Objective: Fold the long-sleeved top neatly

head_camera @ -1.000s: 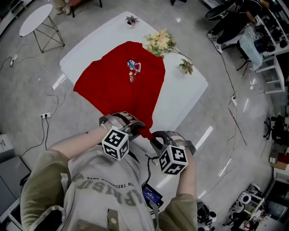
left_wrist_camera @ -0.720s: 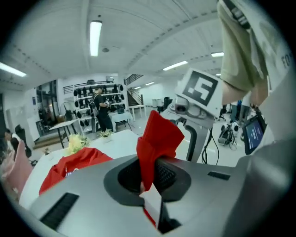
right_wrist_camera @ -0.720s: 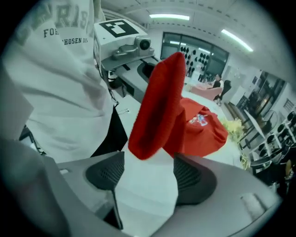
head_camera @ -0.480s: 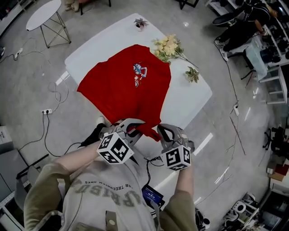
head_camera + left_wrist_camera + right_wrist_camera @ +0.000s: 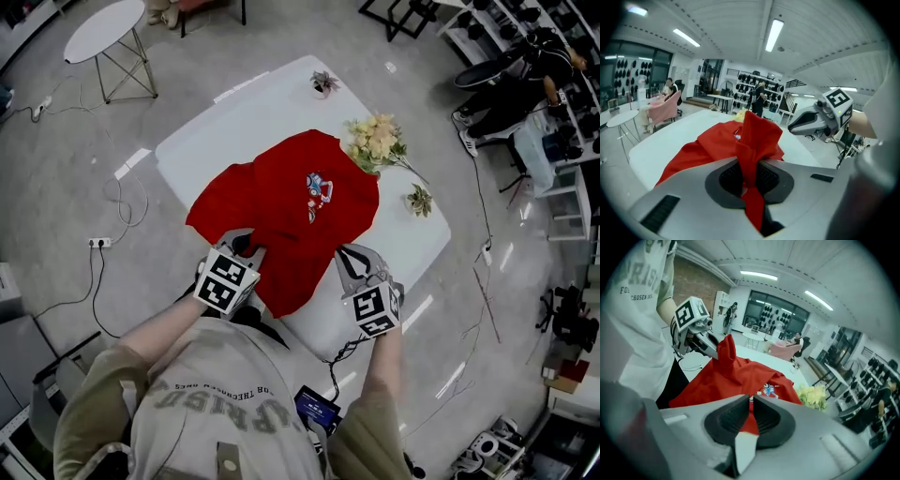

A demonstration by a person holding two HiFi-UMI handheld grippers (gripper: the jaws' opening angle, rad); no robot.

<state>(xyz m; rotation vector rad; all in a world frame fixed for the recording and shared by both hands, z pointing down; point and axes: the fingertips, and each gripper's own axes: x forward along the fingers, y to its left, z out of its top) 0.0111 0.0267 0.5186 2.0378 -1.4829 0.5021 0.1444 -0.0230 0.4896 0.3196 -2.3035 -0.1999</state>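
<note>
Lying rumpled, red top (image 5: 281,211), hem bunched

Bright, even overhead light from ceiling strip lamps (image 5: 774,33). The glossy floor (image 5: 56,169) throws white glare streaks, shadows are soft, and the red top (image 5: 291,211) is evenly lit. Both gripper views have heavy fisheye bend and dark vignetted corners, with the nearest foreground out of focus and the far room slightly soft.

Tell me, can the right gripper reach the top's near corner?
Probably yes: the right gripper sits just beside the top, nothing between it and that corner, though its shut jaws must open first.
</note>
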